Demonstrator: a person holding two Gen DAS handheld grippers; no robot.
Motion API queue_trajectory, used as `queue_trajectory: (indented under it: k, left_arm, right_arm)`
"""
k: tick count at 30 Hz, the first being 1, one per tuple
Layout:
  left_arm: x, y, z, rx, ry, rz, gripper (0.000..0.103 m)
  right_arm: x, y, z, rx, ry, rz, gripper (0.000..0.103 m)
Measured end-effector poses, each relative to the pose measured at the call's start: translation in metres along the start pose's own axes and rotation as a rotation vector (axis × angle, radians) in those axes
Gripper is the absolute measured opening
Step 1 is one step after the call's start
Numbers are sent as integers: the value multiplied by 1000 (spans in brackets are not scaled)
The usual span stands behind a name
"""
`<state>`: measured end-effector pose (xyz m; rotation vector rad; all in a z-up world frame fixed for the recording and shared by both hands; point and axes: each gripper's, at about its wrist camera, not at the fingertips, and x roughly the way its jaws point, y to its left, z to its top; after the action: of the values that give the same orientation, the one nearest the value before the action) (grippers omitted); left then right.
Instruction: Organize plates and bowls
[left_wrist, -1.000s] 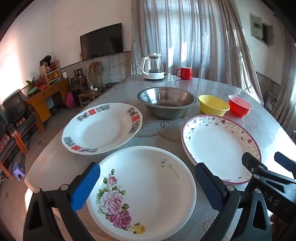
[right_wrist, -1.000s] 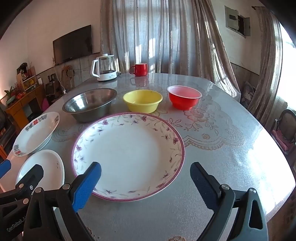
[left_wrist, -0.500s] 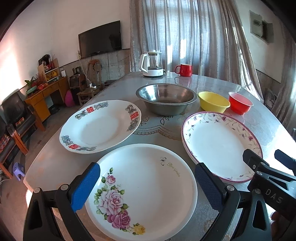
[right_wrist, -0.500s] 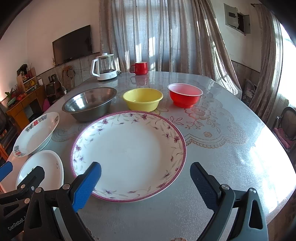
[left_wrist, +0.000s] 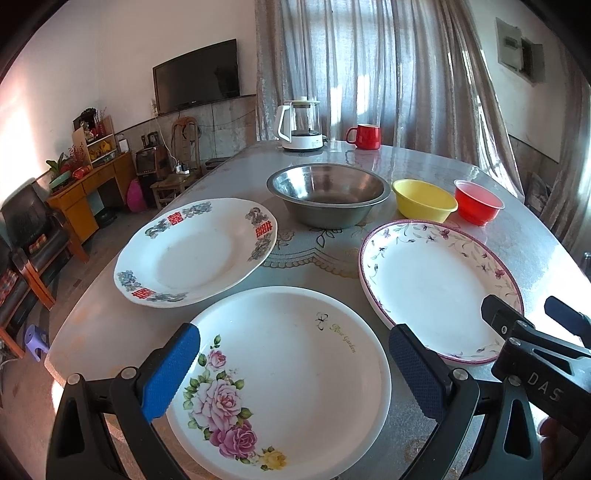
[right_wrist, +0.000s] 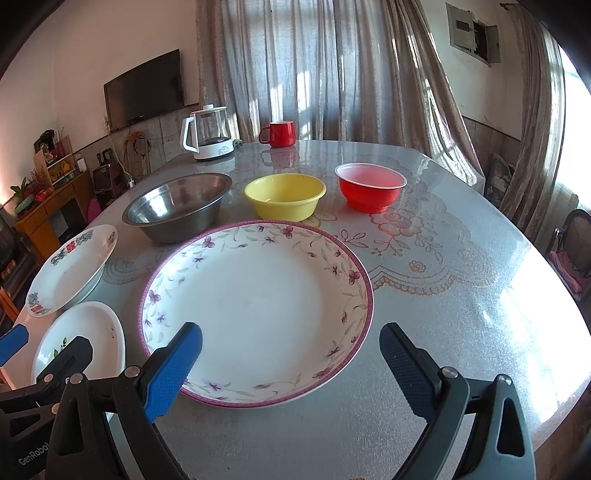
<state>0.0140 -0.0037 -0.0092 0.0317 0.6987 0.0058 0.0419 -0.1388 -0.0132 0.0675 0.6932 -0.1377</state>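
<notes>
Living room, curtained window at top of frame, wall television upper left. Round grey worktop (right_wrist: 461, 295) with a lace-pattern cover carries everything.

Since a second ago: little has changed. Both my views have crept a touch closer and lower toward the near plates; no dish has moved, nothing lifted.

Left jaws (left_wrist: 291, 373): spread wide, holding nothing, hovering at the near rim of the white ceramic plate with pink roses (left_wrist: 288, 376), bottom centre of the left view. Beyond it, left of centre, the white plate with red characters and blue rim motifs (left_wrist: 195, 253).

Right jaws (right_wrist: 291, 365): also wide apart and empty, framing the near edge of the large white plate with purple flower border (right_wrist: 255, 306), mid-frame.

Bowls in a row behind, apart from one another: stainless steel bowl (right_wrist: 177, 205), yellow plastic bowl (right_wrist: 284, 194), red plastic bowl (right_wrist: 369, 186). White-based glass kettle (right_wrist: 208, 133) and red mug (right_wrist: 279, 133) at the far edge.

Judgement: stacking not begun; I am in the approach, each tool lined up on its own plate. Flat rims on a slick cover look awkward to pinch.
</notes>
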Motion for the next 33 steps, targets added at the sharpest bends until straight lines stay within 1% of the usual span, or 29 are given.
queue_trajectory:
  k: [33]
  left_arm:
    - [-4,-2,1,11,-3,-7,103]
  right_arm:
    - [-2,-2,2,7,-7,7,98]
